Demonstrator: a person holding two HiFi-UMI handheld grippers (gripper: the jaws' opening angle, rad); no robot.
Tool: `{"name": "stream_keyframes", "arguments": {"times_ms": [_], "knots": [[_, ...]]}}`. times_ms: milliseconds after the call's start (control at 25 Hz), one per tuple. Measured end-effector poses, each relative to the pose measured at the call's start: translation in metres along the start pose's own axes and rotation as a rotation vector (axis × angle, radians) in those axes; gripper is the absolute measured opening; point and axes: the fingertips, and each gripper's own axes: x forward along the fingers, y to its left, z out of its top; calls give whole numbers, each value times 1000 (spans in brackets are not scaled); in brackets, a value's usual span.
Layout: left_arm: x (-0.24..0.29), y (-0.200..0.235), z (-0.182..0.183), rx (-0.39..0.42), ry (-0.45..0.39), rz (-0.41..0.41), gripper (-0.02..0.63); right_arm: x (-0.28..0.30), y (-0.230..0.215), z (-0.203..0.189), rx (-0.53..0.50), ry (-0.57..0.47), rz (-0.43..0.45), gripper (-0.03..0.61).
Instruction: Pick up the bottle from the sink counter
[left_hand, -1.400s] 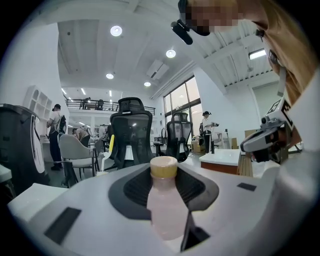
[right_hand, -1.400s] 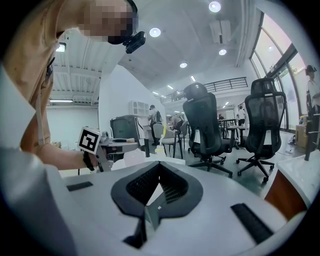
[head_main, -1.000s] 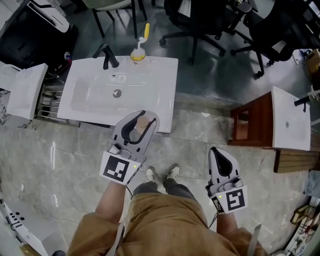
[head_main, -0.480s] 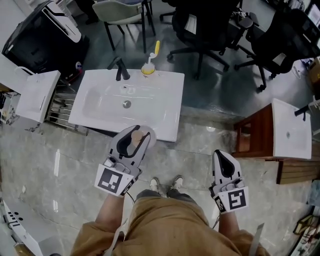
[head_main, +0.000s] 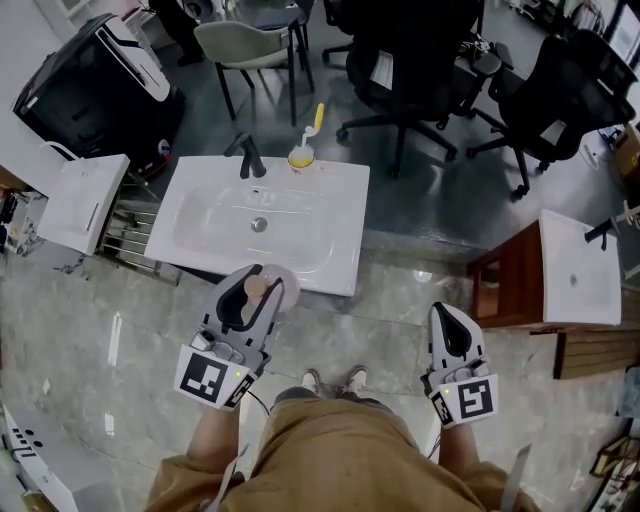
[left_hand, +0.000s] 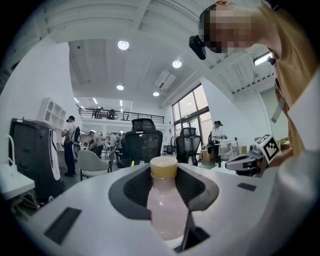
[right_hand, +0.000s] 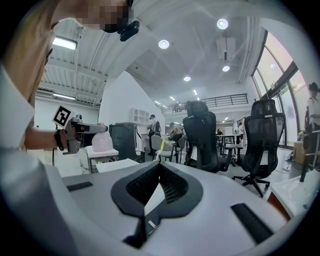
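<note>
Between the left claw's (head_main: 262, 279) half-spread jaws stands the bottle (left_hand: 163, 210), clamped upright: pale pink body, tan cap. Off to its right, the right claw (head_main: 446, 313) is closed and empty. Ahead lies the white sink (head_main: 342, 205); on its far rim, a cup (head_main: 302, 157) holds a yellow stick.

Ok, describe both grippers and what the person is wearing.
The left gripper and right gripper are both light grey shells with black ribbed pads and a black-and-white square-marker cube behind. The person wears tan trousers and white shoes.
</note>
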Motion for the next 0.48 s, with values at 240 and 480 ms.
{"name": "stream_keyframes", "arguments": {"times_ms": [240, 480], "knots": [[-19, 2, 7, -5, 4, 16, 135, -5, -1, 5, -17, 3, -16, -8], [-40, 7, 17, -14, 2, 43, 135, -10, -1, 9, -17, -2, -29, -8]]}}
